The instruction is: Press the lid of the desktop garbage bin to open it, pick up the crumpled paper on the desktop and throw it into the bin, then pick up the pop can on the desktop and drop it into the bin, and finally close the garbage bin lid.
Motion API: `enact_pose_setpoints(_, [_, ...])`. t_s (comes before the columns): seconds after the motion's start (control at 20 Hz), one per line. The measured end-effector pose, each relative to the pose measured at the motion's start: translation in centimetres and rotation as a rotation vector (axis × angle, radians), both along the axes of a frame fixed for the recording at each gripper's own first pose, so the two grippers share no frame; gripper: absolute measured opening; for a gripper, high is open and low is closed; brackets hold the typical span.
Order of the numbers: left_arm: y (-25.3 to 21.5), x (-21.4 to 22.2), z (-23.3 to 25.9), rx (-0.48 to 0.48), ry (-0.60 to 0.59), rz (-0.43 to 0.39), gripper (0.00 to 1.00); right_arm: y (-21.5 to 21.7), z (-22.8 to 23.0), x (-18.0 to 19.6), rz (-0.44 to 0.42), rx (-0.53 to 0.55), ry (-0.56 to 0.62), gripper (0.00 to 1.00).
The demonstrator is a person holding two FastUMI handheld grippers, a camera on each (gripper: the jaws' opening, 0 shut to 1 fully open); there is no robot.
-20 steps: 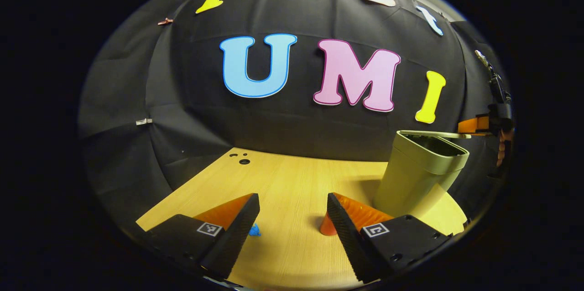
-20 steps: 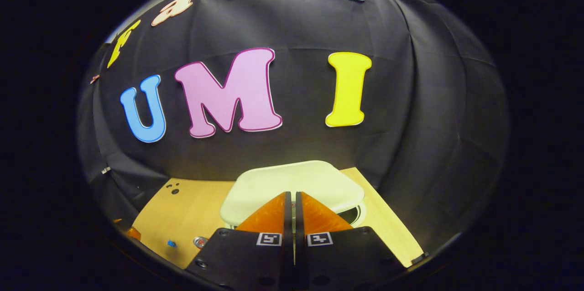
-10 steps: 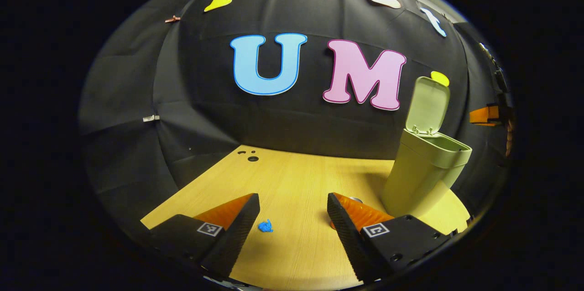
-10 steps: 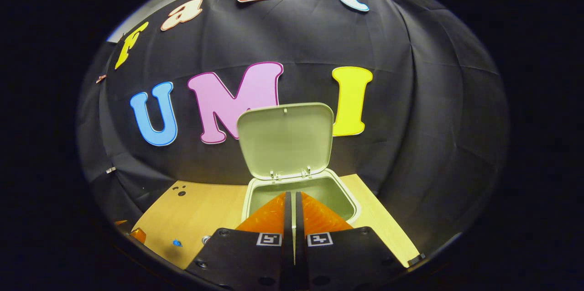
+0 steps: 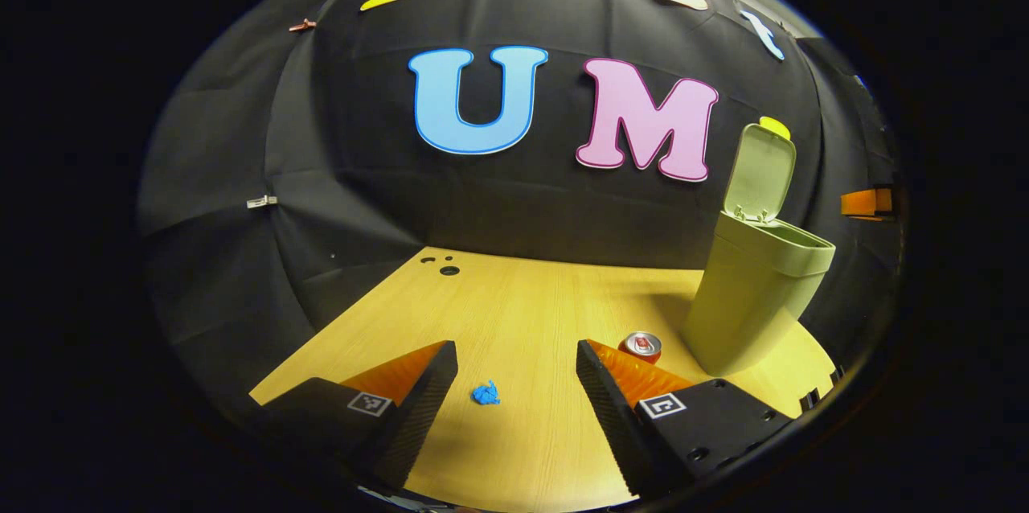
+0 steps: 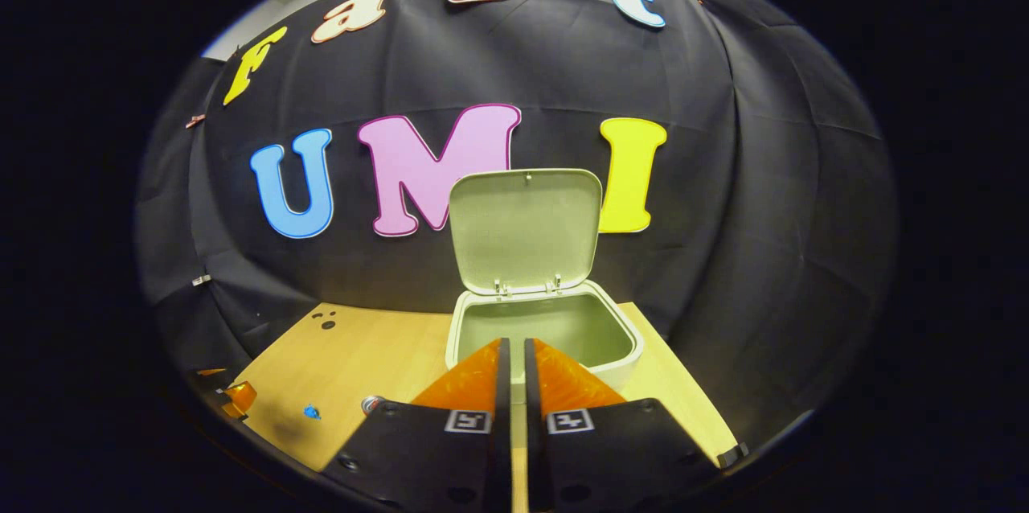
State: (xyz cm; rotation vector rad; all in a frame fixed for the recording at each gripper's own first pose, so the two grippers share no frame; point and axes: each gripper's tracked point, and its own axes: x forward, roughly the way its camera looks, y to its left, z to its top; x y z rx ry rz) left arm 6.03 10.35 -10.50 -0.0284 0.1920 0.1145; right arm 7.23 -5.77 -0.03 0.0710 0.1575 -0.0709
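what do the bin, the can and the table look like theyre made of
Bin: looks like moulded plastic, matte pale green, with smooth rounded walls and a thin hinged lid.
Can: likely aluminium; a shiny silver top on a red body.
Table: light wood or wood-look laminate, with straight grain lines and a slight sheen; which of the two is unclear.

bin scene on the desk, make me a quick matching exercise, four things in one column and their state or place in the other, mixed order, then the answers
Things:
1. bin lid
2. crumpled paper
3. pop can
4. right gripper

States or places:
A. standing on the desk beside the bin's base
B. fingers closed together, empty
C. swung up, standing open
D. lying on the desk between the left gripper's open fingers in its view

Pairs: 1-C, 2-D, 3-A, 4-B
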Motion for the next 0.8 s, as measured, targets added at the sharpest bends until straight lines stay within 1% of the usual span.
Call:
enact_pose_setpoints(0.05, [0.4,0.2,-0.8,0.000,0.016,0.000,0.96,0.1,-0.3,-0.1,0.002,-0.004,0.006,0.26])
enact_pose_setpoints(0.15, [0.8,0.9,-2.6,-0.004,0.054,-0.003,0.96,0.5,-1.2,-0.2,0.007,-0.016,0.025,0.34])
enact_pose_setpoints(0.2, [1.0,1.2,-3.6,-0.007,0.072,-0.004,0.96,0.9,-1.7,-0.3,0.021,-0.015,0.037,0.34])
enact_pose_setpoints(0.25, [1.2,1.7,-4.4,-0.004,0.090,-0.004,0.96,1.4,-2.1,-0.4,0.035,-0.011,0.045,0.41])
enact_pose_setpoints(0.35, [1.8,2.5,-5.9,0.014,0.116,-0.004,0.96,2.0,-2.7,-0.7,0.055,-0.020,0.057,0.77])
enact_pose_setpoints(0.4, [2.0,3.0,-6.7,0.022,0.131,-0.005,0.96,2.2,-2.9,-0.9,0.061,-0.031,0.058,0.82])
enact_pose_setpoints(0.45, [2.3,3.6,-7.4,0.027,0.148,-0.008,0.96,2.4,-3.1,-1.0,0.067,-0.041,0.059,0.95])
enact_pose_setpoints(0.6, [2.6,5.6,-9.7,0.040,0.190,-0.012,0.96,2.7,-4.0,-1.5,0.077,-0.059,0.067,0.99])
enact_pose_setpoints(0.7, [3.0,6.8,-11.6,0.060,0.237,-0.001,0.96,2.8,-4.6,-1.5,0.080,-0.068,0.083,1.00])
enact_pose_setpoints(0.8, [3.1,7.9,-12.9,0.052,0.265,-0.004,0.96,3.2,-5.3,-1.4,0.093,-0.070,0.103,1.00])
